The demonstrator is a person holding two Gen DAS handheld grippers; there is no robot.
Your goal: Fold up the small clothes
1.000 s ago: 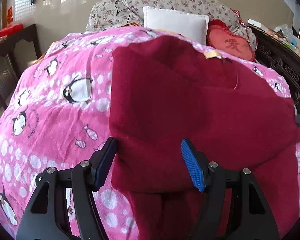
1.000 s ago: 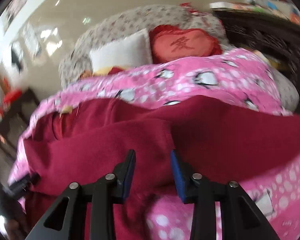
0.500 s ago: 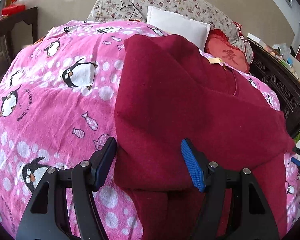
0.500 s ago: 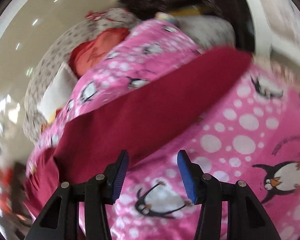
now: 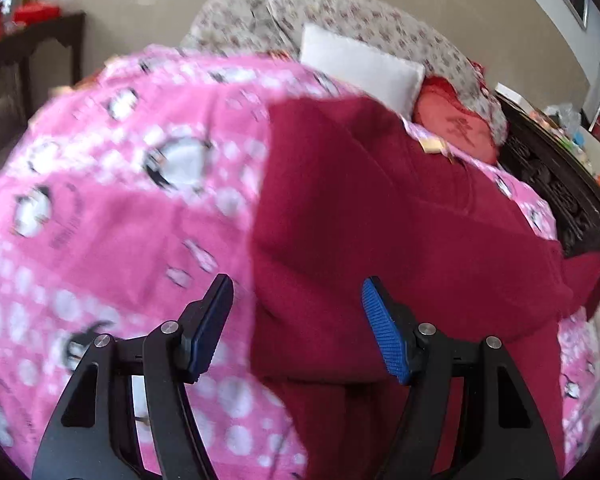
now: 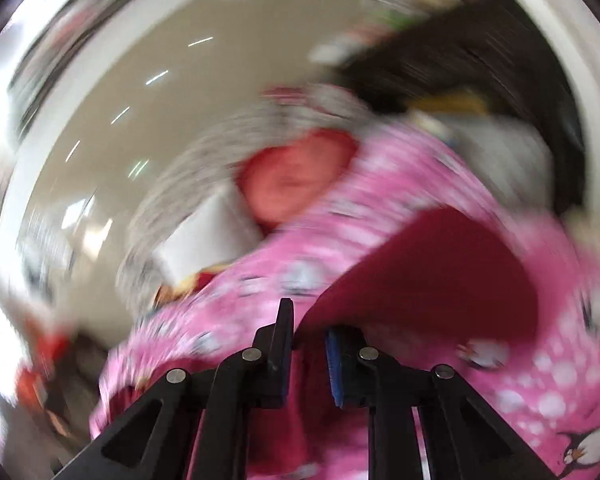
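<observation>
A dark red garment (image 5: 380, 216) lies partly folded on a pink penguin-print blanket (image 5: 112, 200). My left gripper (image 5: 296, 328) is open and empty, its fingers straddling the garment's near left edge. In the blurred right wrist view, my right gripper (image 6: 309, 354) is nearly closed on an edge of the red garment (image 6: 440, 272), which lifts up and to the right from between the fingers.
A white pillow (image 5: 360, 68), a red heart cushion (image 5: 456, 132) and floral pillows (image 5: 340, 16) lie at the head of the bed. Dark carved wooden furniture (image 5: 556, 188) stands on the right, a dark table (image 5: 20, 64) on the left.
My right gripper has narrowed from open onto the garment's edge and swung quickly, blurring its view. My left gripper has stayed open and shifted slightly.
</observation>
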